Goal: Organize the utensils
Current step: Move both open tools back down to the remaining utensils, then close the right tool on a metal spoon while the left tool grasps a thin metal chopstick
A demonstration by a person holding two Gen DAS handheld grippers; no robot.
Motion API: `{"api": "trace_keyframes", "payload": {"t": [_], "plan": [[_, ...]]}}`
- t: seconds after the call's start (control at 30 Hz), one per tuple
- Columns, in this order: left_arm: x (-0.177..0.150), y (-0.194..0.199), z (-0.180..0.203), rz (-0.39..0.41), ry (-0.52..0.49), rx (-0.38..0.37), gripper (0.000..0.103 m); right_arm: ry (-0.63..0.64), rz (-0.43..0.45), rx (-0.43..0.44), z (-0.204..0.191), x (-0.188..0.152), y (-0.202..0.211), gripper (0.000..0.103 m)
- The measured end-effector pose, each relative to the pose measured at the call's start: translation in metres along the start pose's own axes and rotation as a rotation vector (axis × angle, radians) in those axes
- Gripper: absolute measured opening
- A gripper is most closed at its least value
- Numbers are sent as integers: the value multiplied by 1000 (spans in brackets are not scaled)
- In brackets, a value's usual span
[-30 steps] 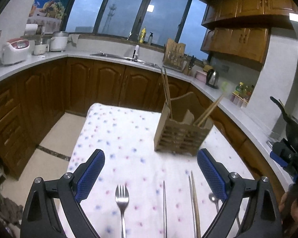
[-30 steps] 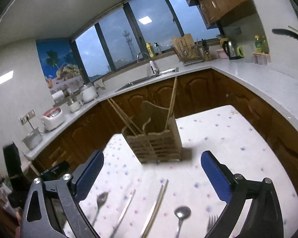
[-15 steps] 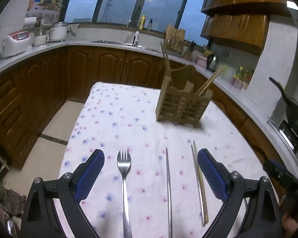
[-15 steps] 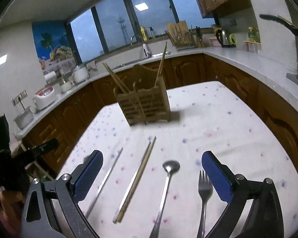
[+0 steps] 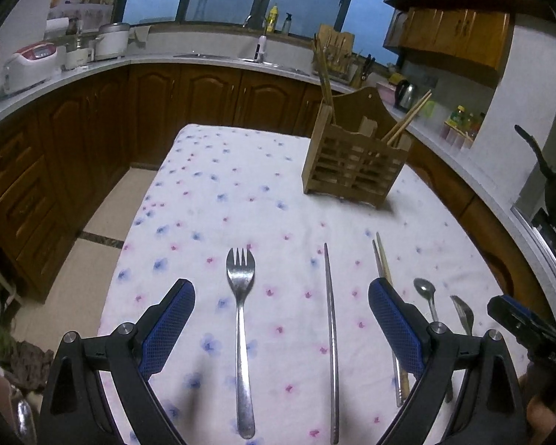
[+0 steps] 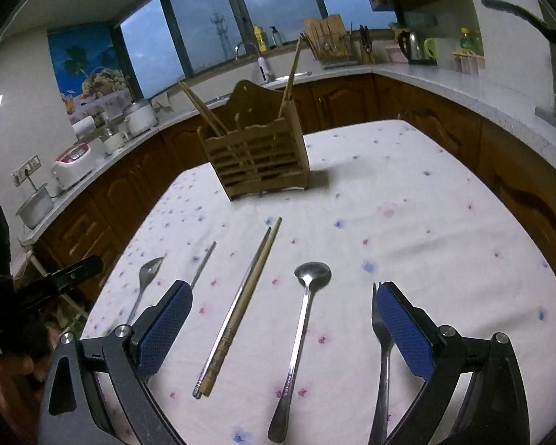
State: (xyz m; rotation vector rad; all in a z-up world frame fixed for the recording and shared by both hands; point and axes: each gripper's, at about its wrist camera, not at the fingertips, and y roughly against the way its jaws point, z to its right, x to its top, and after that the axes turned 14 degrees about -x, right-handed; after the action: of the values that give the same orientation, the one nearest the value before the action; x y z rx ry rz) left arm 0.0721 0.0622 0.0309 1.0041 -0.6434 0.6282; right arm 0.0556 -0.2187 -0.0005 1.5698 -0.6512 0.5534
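A wooden utensil holder (image 5: 356,165) with chopsticks in it stands on the floral tablecloth (image 5: 218,200); it also shows in the right wrist view (image 6: 255,157). In a row on the cloth lie a fork (image 5: 241,319), a single metal chopstick (image 5: 330,326), a chopstick pair (image 5: 383,270), a spoon (image 5: 426,294) and a second fork (image 5: 463,315). My left gripper (image 5: 281,319) is open and empty over the fork and metal chopstick. My right gripper (image 6: 283,322) is open and empty over the chopstick pair (image 6: 241,304) and spoon (image 6: 304,315); the second fork (image 6: 383,345) lies by its right finger.
Wooden cabinets and a white counter (image 5: 211,61) wrap around the table, with rice cookers (image 5: 29,63), a sink, a knife rack and a kettle (image 5: 404,92) on it. The table's left edge (image 5: 144,200) drops to the tiled floor.
Both grippers have drawn back and tilted down toward the near row of utensils. The holder now looks farther away and more of the utensils show. Both stay open.
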Motion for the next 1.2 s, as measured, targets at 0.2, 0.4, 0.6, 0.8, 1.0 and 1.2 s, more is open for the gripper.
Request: {"api": "trace_keyframes", "payload": {"t": [0.2,0.4,0.6,0.8,1.0,1.2], "plan": [[2,-7,0,-15,2,2,95,8,-47,-57,-3,3,-9,102],[5,-15,-2,-26,2,5,95,-58,-55,-5,7,3,-14,103],[7,-27,-5,-50,4,11,95,39,-36,-37,1,6,-17,103],[15,-49,0,-107,-35,18,95,88,-128,-28,-9,4,-41,102],[27,-75,4,-169,-75,8,94,77,-217,-47,-4,0,-68,74],[40,-115,15,-242,-136,0,77,101,-262,-82,-6,-1,-85,47]]}}
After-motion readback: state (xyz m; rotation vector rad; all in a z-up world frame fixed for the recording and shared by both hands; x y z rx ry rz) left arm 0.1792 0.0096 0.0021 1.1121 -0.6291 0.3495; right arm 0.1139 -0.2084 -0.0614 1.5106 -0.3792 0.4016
